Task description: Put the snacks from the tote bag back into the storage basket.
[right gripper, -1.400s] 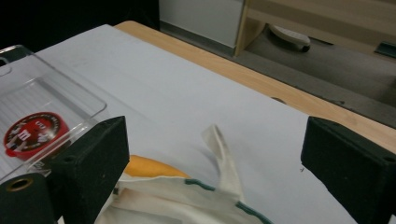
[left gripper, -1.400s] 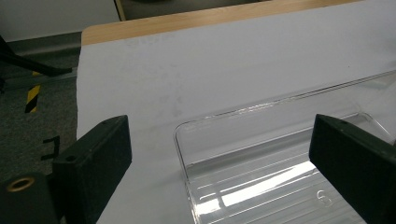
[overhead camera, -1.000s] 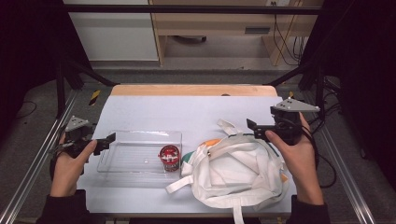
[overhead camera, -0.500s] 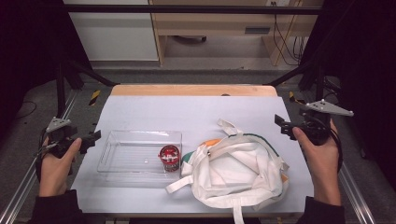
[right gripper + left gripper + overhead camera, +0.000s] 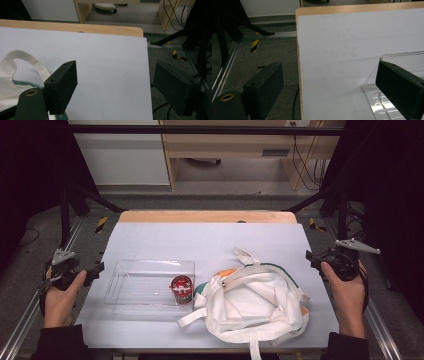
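both claws open and empty at the frame's side edges, left claw [image 5: 95,269] beside the clear tray [image 5: 150,282], right claw [image 5: 311,260] off the white bag [image 5: 255,302]; i judge the next move is a fresh reach in.

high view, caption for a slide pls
Both grippers, left and right, open off the table edges; tin in tray, bag beside.

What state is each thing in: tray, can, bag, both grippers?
clear tray: flat on the table, open top, holds just the can.
red can: upright in the tray's right end, by its wall.
white tote bag: slumped flat, mouth open, straps loose, right of the tray.
left gripper: open, nothing between its jaws, off the table's left edge.
right gripper: open, empty, jaws have just been closing a little, at the table's right edge.
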{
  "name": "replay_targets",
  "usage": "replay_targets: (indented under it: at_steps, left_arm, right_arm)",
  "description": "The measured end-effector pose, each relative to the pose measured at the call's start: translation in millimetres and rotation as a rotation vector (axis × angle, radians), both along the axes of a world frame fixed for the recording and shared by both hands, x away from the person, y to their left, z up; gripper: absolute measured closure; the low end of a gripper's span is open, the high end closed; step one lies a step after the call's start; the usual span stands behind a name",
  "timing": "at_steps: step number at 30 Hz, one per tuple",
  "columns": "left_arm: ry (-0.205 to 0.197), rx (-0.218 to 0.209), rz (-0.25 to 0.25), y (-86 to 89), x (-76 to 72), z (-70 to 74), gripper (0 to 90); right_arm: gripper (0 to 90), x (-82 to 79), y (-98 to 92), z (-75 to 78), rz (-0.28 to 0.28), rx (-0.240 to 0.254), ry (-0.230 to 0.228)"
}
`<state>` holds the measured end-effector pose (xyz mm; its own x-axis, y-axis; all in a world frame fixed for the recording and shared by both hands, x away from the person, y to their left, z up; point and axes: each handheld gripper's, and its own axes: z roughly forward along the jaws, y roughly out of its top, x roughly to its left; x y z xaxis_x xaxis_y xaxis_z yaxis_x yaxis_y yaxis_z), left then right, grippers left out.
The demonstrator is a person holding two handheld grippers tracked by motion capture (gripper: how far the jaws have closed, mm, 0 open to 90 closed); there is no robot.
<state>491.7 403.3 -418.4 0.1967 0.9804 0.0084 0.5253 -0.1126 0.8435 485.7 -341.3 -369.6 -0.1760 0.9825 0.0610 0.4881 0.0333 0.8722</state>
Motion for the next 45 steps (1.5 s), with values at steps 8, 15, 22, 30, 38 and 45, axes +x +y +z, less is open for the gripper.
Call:
replay_targets:
  at_steps: [8,15,22,30,38,45]
  left_arm:
    - [0.004,0.017,0.008,3.8,2.6,-9.0,8.5]
    - [0.014,0.034,0.007,4.6,4.0,-14.0,8.5]
    - [0.027,0.056,0.006,6.2,5.3,-19.0,8.5]
    - [0.039,0.069,0.009,7.7,6.8,-26.2,8.5]
    - [0.052,0.083,0.007,9.8,7.5,-31.0,8.6]
    - [0.056,0.099,0.002,8.4,8.3,-34.5,8.7]
  right_arm:
    - [15.4,5.8,-6.4,-23.3,-0.003,0.011,0.040]
    - [9.4,8.8,-9.7,-34.3,-0.013,0.016,0.064]
    - [7.0,12.1,-10.3,-44.1,-0.011,0.018,0.092]
    - [6.2,15.5,-7.6,-53.4,-0.006,0.002,0.126]
    - [6.5,18.2,-2.1,-66.7,0.014,-0.024,0.176]
    - [7.4,19.5,4.1,-71.3,0.024,-0.038,0.193]
